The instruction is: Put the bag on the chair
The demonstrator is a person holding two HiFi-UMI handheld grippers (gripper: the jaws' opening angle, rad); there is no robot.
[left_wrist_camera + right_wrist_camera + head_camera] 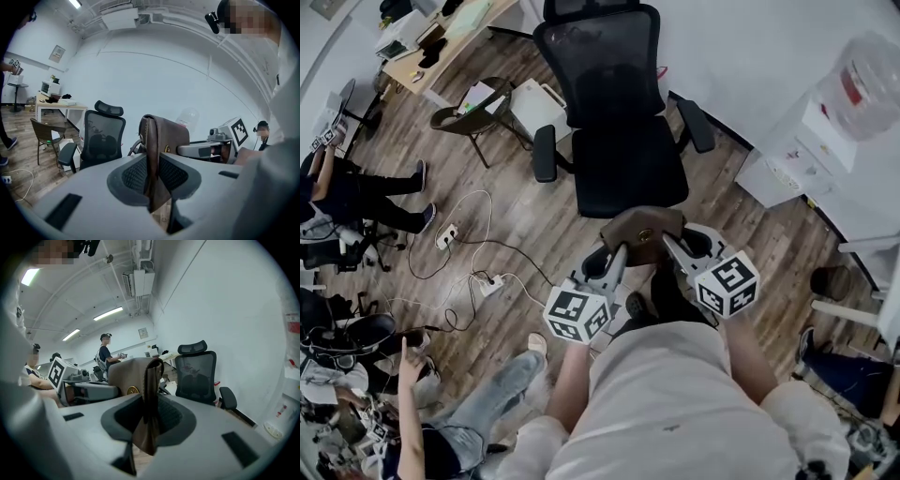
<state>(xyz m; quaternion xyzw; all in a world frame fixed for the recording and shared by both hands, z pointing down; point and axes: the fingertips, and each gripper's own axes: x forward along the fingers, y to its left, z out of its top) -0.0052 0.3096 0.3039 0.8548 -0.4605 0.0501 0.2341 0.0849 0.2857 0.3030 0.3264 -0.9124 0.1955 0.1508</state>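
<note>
I held my left gripper and my right gripper out in front of my chest, close side by side and tipped a little downward, marker cubes toward me and my bare forearms reaching out of pale sleeves. Each one's jaws were clamped on an edge of the bag, the left on its left side and the right on its right, leather squeezed between the pads. My hands were mostly hidden behind the cubes, so I could only suppose they were wrapped round the grips.
</note>
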